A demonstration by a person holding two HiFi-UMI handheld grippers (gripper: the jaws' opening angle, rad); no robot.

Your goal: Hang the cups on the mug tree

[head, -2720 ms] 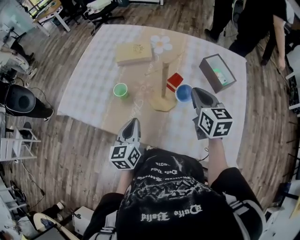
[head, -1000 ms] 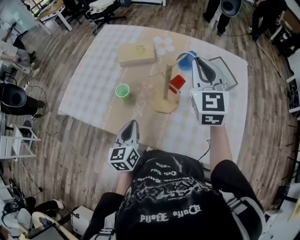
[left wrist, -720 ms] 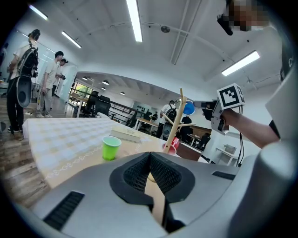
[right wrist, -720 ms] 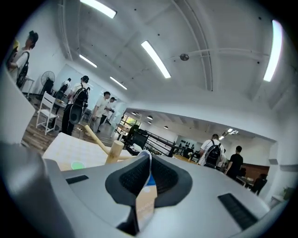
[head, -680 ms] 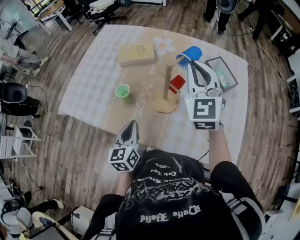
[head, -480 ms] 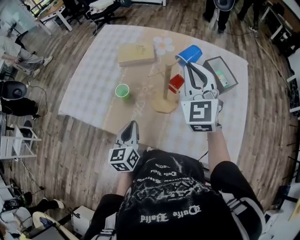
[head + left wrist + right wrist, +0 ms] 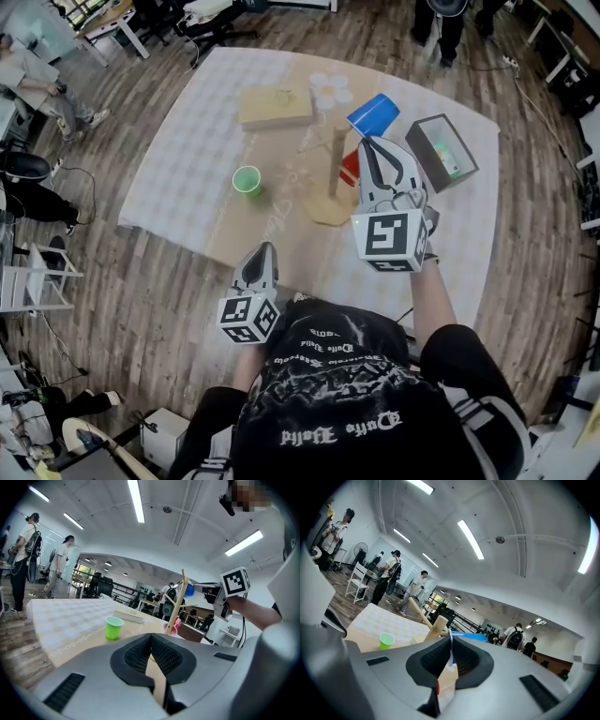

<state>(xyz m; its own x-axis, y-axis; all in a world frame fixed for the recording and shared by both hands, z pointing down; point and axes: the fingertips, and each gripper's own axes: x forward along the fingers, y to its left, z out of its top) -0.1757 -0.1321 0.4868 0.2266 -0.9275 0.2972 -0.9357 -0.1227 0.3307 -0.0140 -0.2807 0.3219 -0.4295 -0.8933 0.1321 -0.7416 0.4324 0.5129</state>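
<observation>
**A:** Head view first; where is the blue cup?

**B:** The blue cup (image 7: 373, 113) is up in the air, tipped over, at the tips of the right gripper (image 7: 378, 142); it sits just beside the top of the mug tree (image 7: 334, 167), on the far right. The green cup (image 7: 247, 179) stands upright on the surface (image 7: 178, 159), well apart to the tree's left; the red cup (image 7: 349, 167) is tight against the post, and I can't tell whether it hangs or leans.

**A:** And the left gripper?

**B:** The left gripper (image 7: 264, 247) hangs near the surface's near edge, away from everything; in the left gripper view its jaws are pressed together with nothing between them, and the tree and green cup stand out ahead.

**A:** The right gripper view?

**B:** Jaws pinching the cup's thin blue wall, edge-on between the pads; a slanted peg (image 7: 420, 611) rises just left of them, with the post's top close ahead.

**A:** So how should this step go?

**B:** I'd judge the step is lining the cup up with a free peg. Keep the pinch firm, since that wall looks thin enough to flex or slip; bring the open mouth over the peg's tip and slide it down along the slant. Spread the jaws only once the peg bears the cup; stay clear of the red cup, and don't nudge the post, as the tree may rock.
</observation>
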